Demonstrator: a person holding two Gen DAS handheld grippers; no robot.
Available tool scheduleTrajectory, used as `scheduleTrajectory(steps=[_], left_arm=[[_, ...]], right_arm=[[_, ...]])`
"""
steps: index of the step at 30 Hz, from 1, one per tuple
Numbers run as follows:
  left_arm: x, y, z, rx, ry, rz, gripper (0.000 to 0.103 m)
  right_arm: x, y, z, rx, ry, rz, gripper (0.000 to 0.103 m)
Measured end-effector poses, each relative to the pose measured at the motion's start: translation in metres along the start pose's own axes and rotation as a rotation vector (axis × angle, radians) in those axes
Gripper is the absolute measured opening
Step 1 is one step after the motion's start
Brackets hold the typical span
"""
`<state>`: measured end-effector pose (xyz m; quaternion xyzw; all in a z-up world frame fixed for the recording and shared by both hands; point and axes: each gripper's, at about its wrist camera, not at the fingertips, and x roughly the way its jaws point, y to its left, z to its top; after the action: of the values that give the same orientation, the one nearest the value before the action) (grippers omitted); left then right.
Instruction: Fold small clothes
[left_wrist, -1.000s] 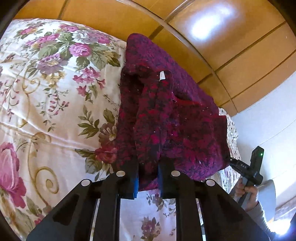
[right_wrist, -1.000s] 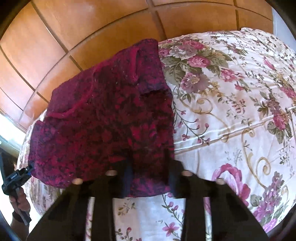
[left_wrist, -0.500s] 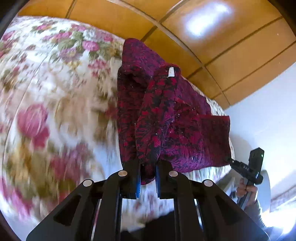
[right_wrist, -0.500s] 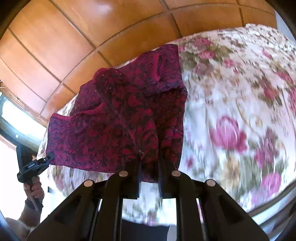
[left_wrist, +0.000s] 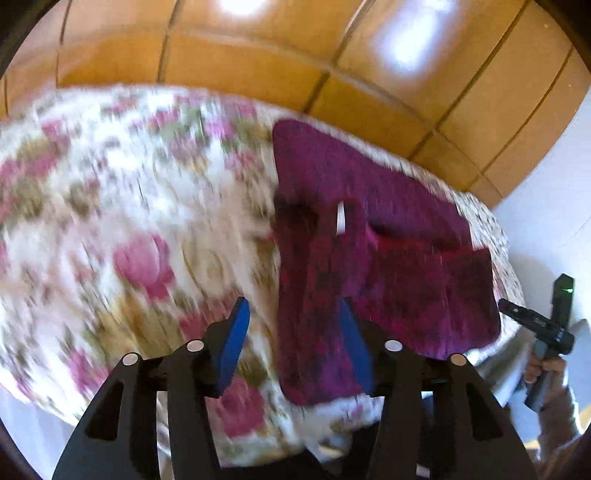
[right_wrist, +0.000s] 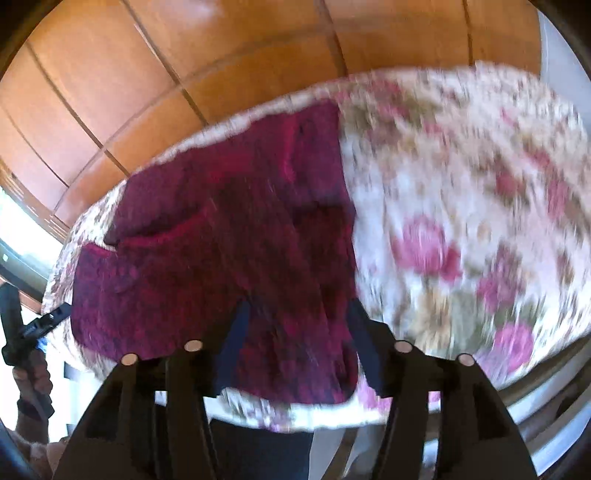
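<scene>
Okay, I see both tongs just sprung apart: left gripper (left_wrist: 291, 325) and right gripper (right_wrist: 295, 325) pinch nothing. Beyond them, maroon knit garment (left_wrist: 369, 266) lies folded on floral bedspread (left_wrist: 129, 221), wooden headboard (left_wrist: 258, 66) behind.

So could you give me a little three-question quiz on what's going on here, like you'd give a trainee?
1. True or false: the left tool is clamped on the dark red garment.
2. What does the garment lie on? A) a bare wooden floor B) a floral bedspread C) a glass table
3. Fill in: the small white tag on the garment shows in the ____ wrist view.

Key
1. False: its jaws, like those of the right tool, have just been opening and stand apart.
2. B
3. left
</scene>
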<state>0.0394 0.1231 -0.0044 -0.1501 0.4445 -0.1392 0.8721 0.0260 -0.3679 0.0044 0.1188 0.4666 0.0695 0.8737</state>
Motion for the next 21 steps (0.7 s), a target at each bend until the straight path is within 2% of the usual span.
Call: scheduleTrajectory(steps=[4, 8, 10, 12, 13, 14, 15, 16, 17, 21], left_arm=[[0.000, -0.015, 0.017, 0.059, -0.049, 0.001, 0.050], [0.014, -0.042, 0.025, 0.179, -0.042, 0.021, 0.050], [0.027, -0.053, 0.025, 0.223, -0.010, 0.028, 0.050], [0.038, -0.058, 0.023, 0.244, 0.009, 0.033, 0.050], [0.042, -0.060, 0.022, 0.258, 0.020, 0.032, 0.046], [0.045, -0.063, 0.021, 0.280, 0.020, 0.046, 0.024], [0.046, -0.064, 0.021, 0.297, 0.013, 0.063, 0.013], [0.045, -0.064, 0.021, 0.308, -0.007, 0.095, 0.013], [0.043, -0.061, 0.022, 0.295, -0.019, 0.096, 0.012], [0.049, -0.029, 0.032, 0.153, -0.011, 0.092, 0.012]], right_arm=[[0.009, 0.028, 0.018, -0.109, -0.047, -0.040, 0.058], [0.031, 0.051, 0.024, -0.244, -0.050, -0.131, 0.056], [0.043, 0.060, 0.023, -0.295, -0.036, -0.155, 0.048], [0.052, 0.058, 0.022, -0.316, -0.026, -0.172, 0.030], [0.057, 0.059, 0.022, -0.328, -0.023, -0.193, 0.026], [0.058, 0.057, 0.021, -0.329, -0.022, -0.197, 0.020], [0.057, 0.054, 0.019, -0.323, -0.024, -0.196, 0.017], [0.056, 0.051, 0.020, -0.309, -0.029, -0.192, 0.016], [0.052, 0.047, 0.021, -0.285, -0.041, -0.185, 0.014], [0.048, 0.022, 0.024, -0.145, -0.046, -0.133, 0.013]])
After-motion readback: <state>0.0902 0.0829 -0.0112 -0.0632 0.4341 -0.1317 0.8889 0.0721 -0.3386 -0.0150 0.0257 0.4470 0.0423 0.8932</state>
